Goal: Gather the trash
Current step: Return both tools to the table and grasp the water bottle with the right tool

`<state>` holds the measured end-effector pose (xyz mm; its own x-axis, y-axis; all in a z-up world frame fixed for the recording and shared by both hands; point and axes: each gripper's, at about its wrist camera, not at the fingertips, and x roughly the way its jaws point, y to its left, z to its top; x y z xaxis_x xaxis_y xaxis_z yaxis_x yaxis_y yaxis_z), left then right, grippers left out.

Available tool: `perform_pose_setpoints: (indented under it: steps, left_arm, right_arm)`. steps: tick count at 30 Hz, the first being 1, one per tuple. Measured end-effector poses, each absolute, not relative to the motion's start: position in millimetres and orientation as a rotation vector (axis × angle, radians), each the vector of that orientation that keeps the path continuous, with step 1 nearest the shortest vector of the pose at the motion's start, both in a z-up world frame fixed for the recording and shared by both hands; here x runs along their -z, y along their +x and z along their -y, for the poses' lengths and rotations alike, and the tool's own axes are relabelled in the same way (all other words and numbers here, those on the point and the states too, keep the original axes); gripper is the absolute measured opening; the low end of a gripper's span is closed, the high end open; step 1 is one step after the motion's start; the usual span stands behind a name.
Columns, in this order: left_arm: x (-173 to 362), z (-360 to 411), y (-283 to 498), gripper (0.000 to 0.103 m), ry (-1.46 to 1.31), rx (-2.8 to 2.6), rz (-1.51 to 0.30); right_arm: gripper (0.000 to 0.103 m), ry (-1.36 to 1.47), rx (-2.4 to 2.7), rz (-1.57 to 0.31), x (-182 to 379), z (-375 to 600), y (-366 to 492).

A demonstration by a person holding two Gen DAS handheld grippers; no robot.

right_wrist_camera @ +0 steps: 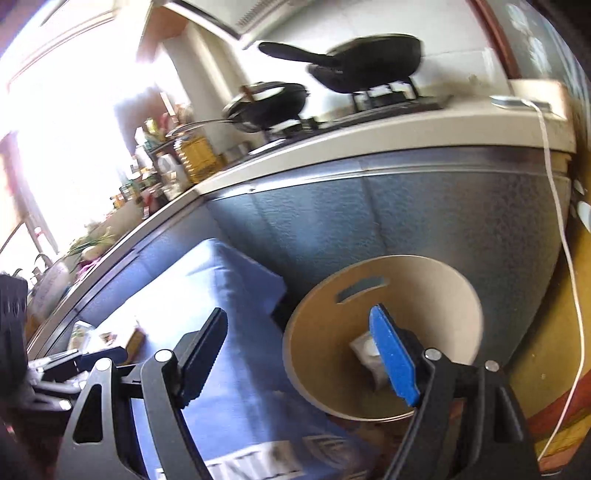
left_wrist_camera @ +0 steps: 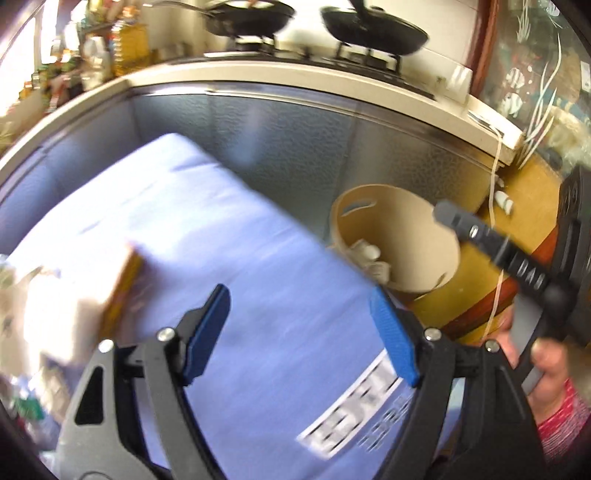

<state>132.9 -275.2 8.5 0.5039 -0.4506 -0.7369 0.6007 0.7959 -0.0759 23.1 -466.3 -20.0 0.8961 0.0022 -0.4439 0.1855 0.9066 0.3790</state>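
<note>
A beige round bin [left_wrist_camera: 399, 240] stands on the floor beside a blue-covered table [left_wrist_camera: 229, 258]; white crumpled trash [left_wrist_camera: 369, 258] lies inside it. In the right wrist view the bin [right_wrist_camera: 332, 350] is just ahead with white trash [right_wrist_camera: 364, 349] at its bottom. My left gripper [left_wrist_camera: 301, 334] is open and empty above the blue cloth. My right gripper [right_wrist_camera: 306, 360] is open and empty over the bin's near rim; it also shows in the left wrist view [left_wrist_camera: 480, 236] beside the bin. A yellow-brown packet [left_wrist_camera: 123, 291] and blurred white litter [left_wrist_camera: 44, 314] lie on the table's left.
A steel-fronted counter [left_wrist_camera: 332, 155] runs behind, with a stove and two black pans [left_wrist_camera: 373, 29] on top. Bottles [left_wrist_camera: 125, 44] crowd the counter's left. A white cable [right_wrist_camera: 569, 258] hangs down at the right over the yellow floor [right_wrist_camera: 554, 369].
</note>
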Motion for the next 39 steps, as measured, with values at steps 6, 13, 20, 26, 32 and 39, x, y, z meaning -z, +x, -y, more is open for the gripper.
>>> perform_pose_setpoints:
  steps: [6, 13, 20, 26, 32, 39]
  left_arm:
    - [-5, 163, 89, 0.075, 0.146, 0.447, -0.786]
    - [10, 41, 41, 0.075, 0.044, 0.224, -0.797]
    - [14, -25, 19, 0.075, -0.059, 0.056, -0.765]
    - [25, -52, 20, 0.075, -0.117, 0.008, -0.782]
    - [36, -61, 23, 0.075, -0.153, 0.011, -0.806]
    - [42, -64, 23, 0.075, -0.149, 0.007, -0.814]
  right_arm:
    - [0.071, 0.345, -0.090, -0.516, 11, 378, 46]
    - [0.069, 0.230, -0.314, -0.661, 24, 265, 64]
    - [0.069, 0.109, -0.453, -0.760, 40, 183, 56]
    - [0.069, 0.047, -0.445, -0.795, 49, 161, 49]
    - [0.069, 0.045, -0.413, -0.836, 58, 161, 53]
    - [0.069, 0.073, -0.423, -0.875, 65, 161, 57]
